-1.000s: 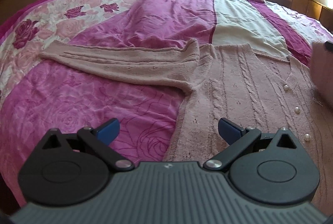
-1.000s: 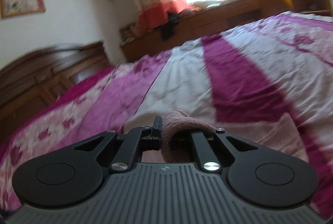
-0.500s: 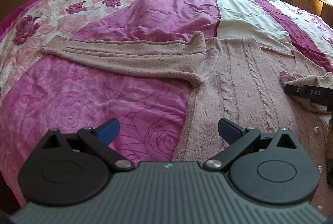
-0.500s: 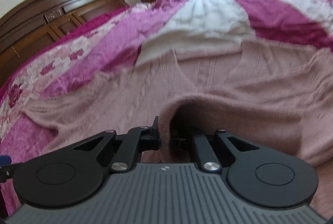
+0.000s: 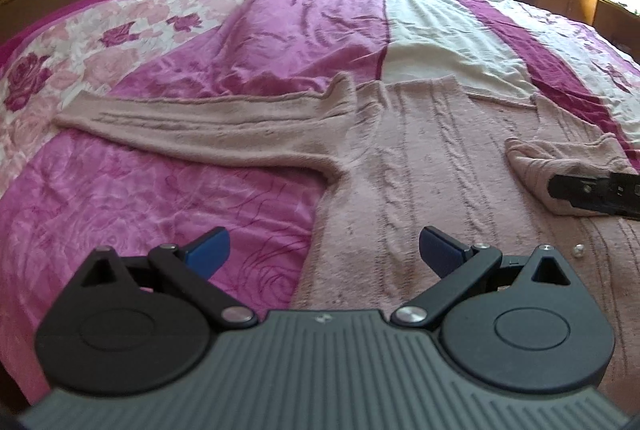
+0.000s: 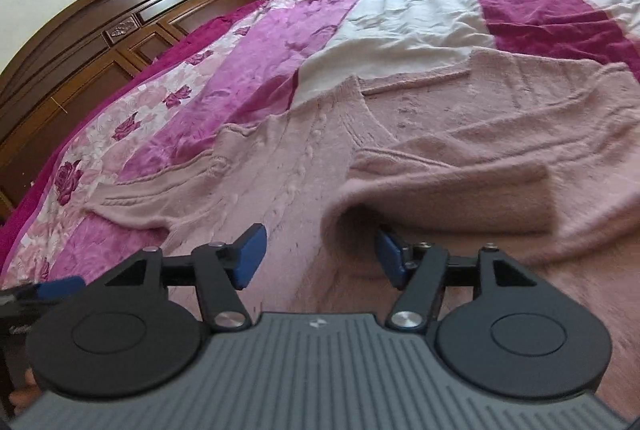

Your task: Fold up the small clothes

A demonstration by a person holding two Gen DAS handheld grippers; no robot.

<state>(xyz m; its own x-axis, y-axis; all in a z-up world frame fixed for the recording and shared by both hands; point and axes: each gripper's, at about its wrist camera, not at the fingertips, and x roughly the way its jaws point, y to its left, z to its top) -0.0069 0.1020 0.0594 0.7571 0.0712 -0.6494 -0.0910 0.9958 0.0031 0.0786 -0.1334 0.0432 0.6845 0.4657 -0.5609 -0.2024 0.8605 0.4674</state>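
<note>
- The left gripper [image 5: 322, 248] hovers with its blue pads wide apart and nothing between them; the pink cardigan [image 5: 420, 166] lies flat on the bedspread [image 5: 160, 190] just ahead.
- One sleeve [image 5: 208, 130] stretches out ahead to the left.
- The right gripper [image 6: 318, 256] is spread open; the folded-over sleeve [image 6: 460, 190] lies just past its right pad, perhaps brushing it, the contact hidden.
- The cardigan's right side is cut off by the frame edge.

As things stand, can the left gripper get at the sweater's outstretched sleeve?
Probably yes. The left gripper is open and empty, and the outstretched sleeve lies flat on the bedspread ahead, nothing covering it.
</note>
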